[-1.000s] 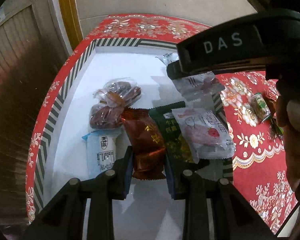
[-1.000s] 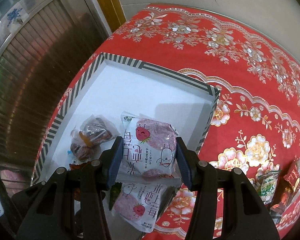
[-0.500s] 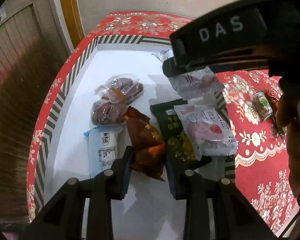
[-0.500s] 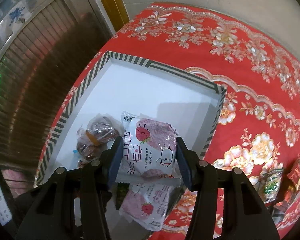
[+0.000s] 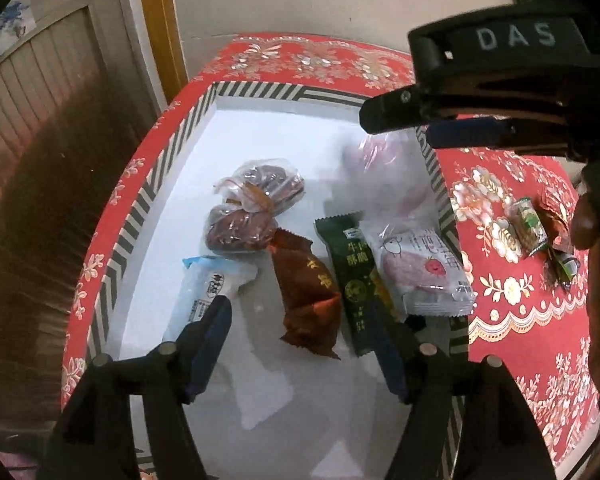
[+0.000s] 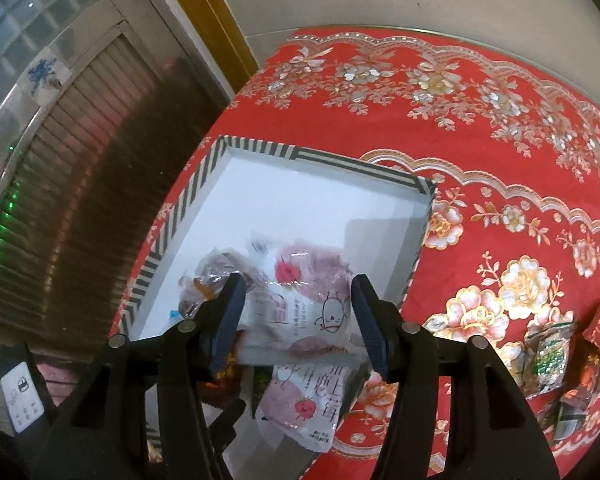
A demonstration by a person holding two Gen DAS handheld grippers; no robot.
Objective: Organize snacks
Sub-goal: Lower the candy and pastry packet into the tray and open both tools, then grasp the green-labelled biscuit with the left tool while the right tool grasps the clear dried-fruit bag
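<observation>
A striped-rim white box (image 5: 140, 204) on the red tablecloth holds several snacks: date bags (image 5: 252, 208), a blue-white packet (image 5: 208, 292), a brown packet (image 5: 308, 296), a dark green bar (image 5: 352, 280) and a pink strawberry packet (image 5: 420, 276). My left gripper (image 5: 304, 344) is open and empty above the box's near end. My right gripper (image 6: 296, 320) is open; a second pink strawberry packet (image 6: 304, 304), blurred, is between its fingers over the box (image 6: 420, 236). That packet shows blurred in the left wrist view (image 5: 384, 172) under the right gripper.
Loose snacks lie on the red floral cloth right of the box (image 5: 532, 232), also in the right wrist view (image 6: 552, 352). A wall, yellow door frame and slatted shutter stand behind and left of the table.
My left gripper opened, letting go of the brown packet, which now lies tilted in the box. My right gripper opened wider and its pink packet is blurred, dropping toward the box.
</observation>
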